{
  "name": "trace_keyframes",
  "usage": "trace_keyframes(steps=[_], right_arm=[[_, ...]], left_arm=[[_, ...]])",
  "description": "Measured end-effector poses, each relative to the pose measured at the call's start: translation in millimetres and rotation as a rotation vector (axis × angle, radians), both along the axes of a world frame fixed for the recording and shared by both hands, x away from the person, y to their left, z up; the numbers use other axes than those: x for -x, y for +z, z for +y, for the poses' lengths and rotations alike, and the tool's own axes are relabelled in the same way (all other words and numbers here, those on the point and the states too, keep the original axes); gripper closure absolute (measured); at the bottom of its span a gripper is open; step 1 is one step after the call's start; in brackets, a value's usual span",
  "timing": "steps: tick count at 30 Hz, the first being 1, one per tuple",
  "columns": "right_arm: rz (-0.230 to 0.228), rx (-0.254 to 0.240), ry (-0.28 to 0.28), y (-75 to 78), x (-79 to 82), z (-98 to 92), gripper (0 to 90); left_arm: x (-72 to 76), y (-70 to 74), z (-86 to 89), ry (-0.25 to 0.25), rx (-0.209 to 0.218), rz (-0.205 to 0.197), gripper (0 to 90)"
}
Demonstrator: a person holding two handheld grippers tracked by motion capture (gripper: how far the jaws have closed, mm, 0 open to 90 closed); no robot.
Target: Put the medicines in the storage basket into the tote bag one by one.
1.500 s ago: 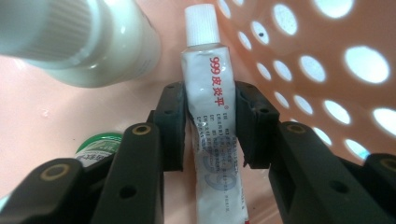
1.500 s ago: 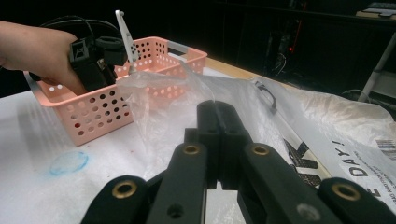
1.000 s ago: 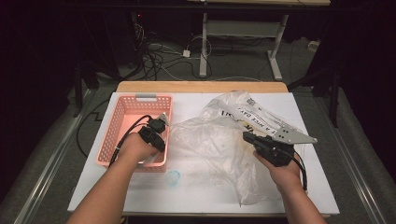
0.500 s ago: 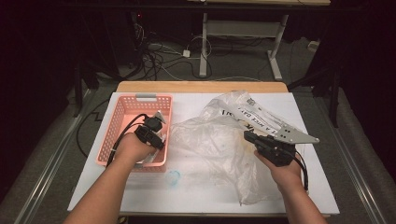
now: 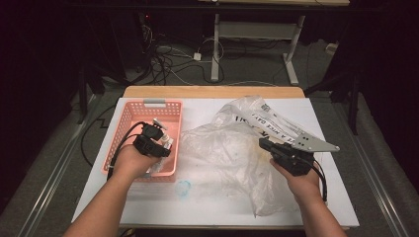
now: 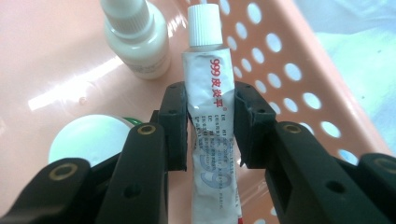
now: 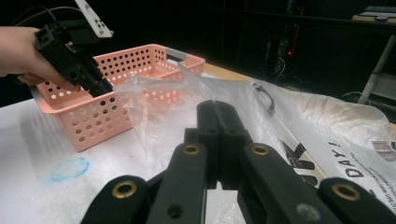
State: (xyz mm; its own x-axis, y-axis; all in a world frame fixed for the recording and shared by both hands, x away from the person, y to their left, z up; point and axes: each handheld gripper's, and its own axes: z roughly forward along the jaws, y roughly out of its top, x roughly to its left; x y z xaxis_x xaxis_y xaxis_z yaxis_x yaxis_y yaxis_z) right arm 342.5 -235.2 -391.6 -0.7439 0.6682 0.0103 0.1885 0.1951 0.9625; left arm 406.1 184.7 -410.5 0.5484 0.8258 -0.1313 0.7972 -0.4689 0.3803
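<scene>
Left tool: the left tool (image 6: 210, 126) is over the pink basket (image 5: 129, 123) at the desk's 9 o'clock side, its jaws pinching an ointment tube (image 6: 209, 98) across the middle; in the high view it sits at (image 5: 157, 139) in the person's left hand (image 5: 129, 160).
Ointment tube: white crimped tube with red print "999" and a white ribbed cap pointing to 12 o'clock in the left gripper view, held above the basket floor, close to the perforated side wall at 2 o'clock.
Basket contents: a small white dropper bottle (image 6: 137, 39) lies at 11 o'clock from the tube, just beside its cap; a round white lid with a green edge (image 6: 91, 140) sits at 8 o'clock, partly behind the left jaw.
Right tool: the right tool (image 7: 218, 140) has its jaws pressed together, with a thin edge of the clear plastic bag (image 5: 232, 153) seeming to rise from between their tips; whether the film is truly caught there I cannot tell. In the high view it is at (image 5: 264, 144), at 3 o'clock on the desk, held by the right hand (image 5: 299, 180).
Plastic bag: crumpled, translucent, spread over the desk's centre and right, with black lettering toward 1 o'clock; its left edge touches the basket.
Desk: white desk (image 5: 207, 207), a faint blue ring mark (image 5: 183, 188) near 7 o'clock, just in front of the basket.
</scene>
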Motion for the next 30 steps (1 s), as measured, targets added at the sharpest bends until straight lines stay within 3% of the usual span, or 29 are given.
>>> trace_keyframes(steps=[15, 21, 24, 30], right_arm=[[0.002, 0.001, -0.002, -1.3, 0.0, 1.4, 90.0], [0.002, 0.005, 0.000, -2.6, 0.3, 1.9, 90.0], [0.002, 0.004, 0.000, -3.6, 0.1, 1.6, 90.0], [0.010, 0.004, -0.006, -4.9, 0.1, 0.0, 90.0]], left_arm=[[23.0, 1.0, 19.4, 0.024, 0.148, -0.151, 66.5], [34.2, 1.3, 16.1, -0.002, 0.150, -0.221, 66.5], [40.7, 0.4, 14.9, 0.000, 0.172, -0.243, 66.5], [52.3, -2.6, 16.1, 0.005, 0.178, -0.310, 66.4]])
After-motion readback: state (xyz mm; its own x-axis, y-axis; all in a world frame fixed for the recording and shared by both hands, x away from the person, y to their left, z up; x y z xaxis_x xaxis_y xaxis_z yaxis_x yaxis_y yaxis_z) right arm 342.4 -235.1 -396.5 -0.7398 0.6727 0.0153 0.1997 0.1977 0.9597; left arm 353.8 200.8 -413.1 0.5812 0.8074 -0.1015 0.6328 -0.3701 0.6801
